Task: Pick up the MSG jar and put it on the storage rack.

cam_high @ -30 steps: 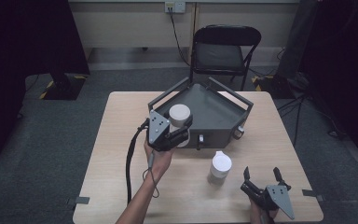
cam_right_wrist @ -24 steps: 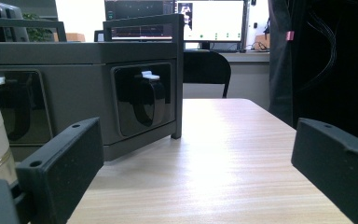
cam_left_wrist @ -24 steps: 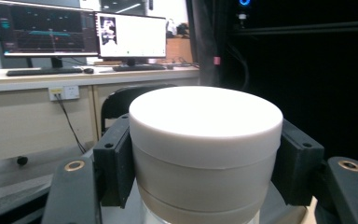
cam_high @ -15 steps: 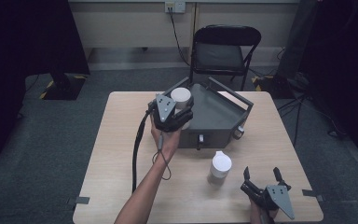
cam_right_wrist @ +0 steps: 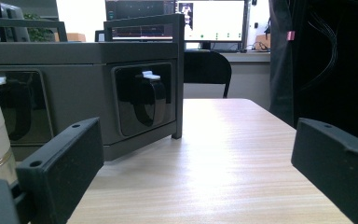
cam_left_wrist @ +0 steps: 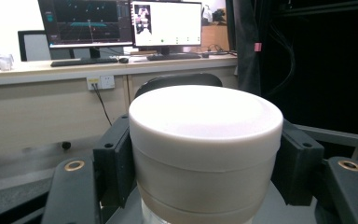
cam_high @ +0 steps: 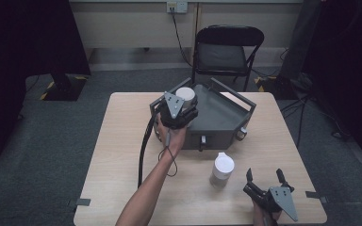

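My left gripper (cam_high: 185, 107) clamped on white-lidded round jar (cam_left_wrist: 206, 154), frame centre, above grey metal tray (cam_high: 224, 115); I keep jar level, lower gently; right gripper (cam_high: 265, 180) jaws apart, lower right.

White-lidded jar (cam_left_wrist: 205, 154) clamped between claw (cam_left_wrist: 205, 172) jaws; monitors (cam_left_wrist: 121, 23) on desk behind.

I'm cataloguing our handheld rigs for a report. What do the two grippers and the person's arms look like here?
Both are black two-finger tools, each topped by a grey three-cornered plate. The left gripper trails a thick black cable down across the table, with a thin cord looping by the wrist; its fingers are blocky black pads with brass-ringed screw holes behind them. The right gripper matches it. The left forearm is bare, with no sleeve.
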The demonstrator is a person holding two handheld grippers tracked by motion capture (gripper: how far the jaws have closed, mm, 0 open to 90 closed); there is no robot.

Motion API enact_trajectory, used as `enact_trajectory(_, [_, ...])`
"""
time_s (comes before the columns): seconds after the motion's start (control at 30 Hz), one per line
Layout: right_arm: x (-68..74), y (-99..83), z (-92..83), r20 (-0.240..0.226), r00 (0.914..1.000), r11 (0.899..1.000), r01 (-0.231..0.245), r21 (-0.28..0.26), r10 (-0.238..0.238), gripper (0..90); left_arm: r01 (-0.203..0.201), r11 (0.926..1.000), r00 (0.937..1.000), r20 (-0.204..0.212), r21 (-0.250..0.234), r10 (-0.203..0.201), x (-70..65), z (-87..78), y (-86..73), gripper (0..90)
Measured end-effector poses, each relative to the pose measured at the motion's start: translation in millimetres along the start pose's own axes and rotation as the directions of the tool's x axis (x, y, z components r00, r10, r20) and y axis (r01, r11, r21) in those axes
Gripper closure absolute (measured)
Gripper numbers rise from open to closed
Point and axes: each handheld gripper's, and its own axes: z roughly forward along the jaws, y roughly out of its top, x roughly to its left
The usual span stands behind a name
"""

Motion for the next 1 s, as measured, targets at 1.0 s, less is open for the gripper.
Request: enact_trajectory(1.0, [0.0, 0.0, 0.0, 0.000, 1.0000, 1.000, 0.000, 0.000, 0.000, 1.2, 0.014, 0.9999, 0.9997, -0.018, -0.006, -0.014, -1.1, 4.7, -12.5, 34.1])
